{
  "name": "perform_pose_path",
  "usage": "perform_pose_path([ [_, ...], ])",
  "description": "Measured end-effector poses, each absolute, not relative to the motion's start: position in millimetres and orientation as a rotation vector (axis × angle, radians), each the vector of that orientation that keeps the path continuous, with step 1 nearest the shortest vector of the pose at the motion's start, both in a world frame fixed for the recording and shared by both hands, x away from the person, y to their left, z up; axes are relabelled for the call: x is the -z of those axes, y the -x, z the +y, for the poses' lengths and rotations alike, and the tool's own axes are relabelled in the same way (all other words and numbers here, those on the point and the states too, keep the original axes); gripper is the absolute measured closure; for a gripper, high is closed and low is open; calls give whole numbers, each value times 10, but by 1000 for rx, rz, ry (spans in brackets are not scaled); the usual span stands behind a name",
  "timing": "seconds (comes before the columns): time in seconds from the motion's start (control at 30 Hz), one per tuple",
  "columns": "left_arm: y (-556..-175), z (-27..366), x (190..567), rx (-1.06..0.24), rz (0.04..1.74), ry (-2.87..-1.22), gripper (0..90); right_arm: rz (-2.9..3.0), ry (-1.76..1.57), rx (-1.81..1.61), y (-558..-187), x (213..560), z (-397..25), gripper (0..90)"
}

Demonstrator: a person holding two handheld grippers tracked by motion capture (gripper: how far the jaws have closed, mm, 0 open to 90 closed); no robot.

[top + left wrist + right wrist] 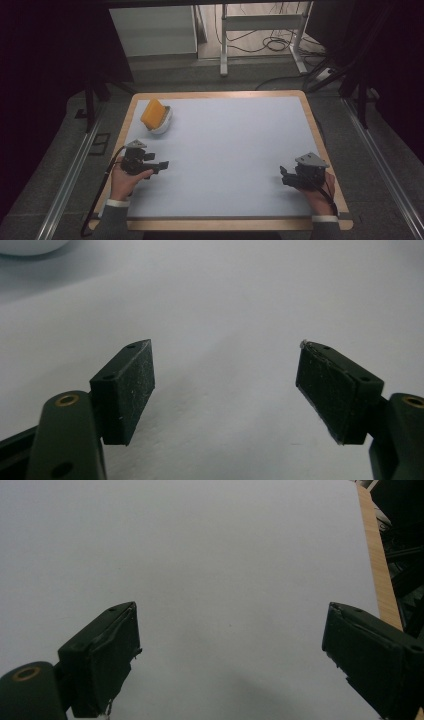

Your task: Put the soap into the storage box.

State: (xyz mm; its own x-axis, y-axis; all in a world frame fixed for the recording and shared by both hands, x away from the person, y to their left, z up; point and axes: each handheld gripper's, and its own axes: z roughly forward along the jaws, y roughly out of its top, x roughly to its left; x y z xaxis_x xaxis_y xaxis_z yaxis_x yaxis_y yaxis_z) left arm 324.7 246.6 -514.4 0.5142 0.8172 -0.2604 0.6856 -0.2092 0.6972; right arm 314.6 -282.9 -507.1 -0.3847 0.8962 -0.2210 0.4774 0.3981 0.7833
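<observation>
From above, the left gripper (162, 164) sits at seven o'clock and the right gripper (283, 176) at four, jaws spread wide, holding nothing. A yellow sponge (153, 113) in its white bowl (164, 125) rests at eleven on the surface (230, 150).

text: none legible | labels: none | brands: none | numbers: none | signs: none

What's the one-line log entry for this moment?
left gripper: open, empty | right gripper: open, empty | orange sponge: in white bowl, untouched
</observation>
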Motion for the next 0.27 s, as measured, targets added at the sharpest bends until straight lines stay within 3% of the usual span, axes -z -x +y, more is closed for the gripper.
perform_pose_path([
  [0.27, -3263, 2429, 5183, -206, 1218, -1960, 219, 2008, -1161, -849, -3157, 5055, -2800, 83],
])
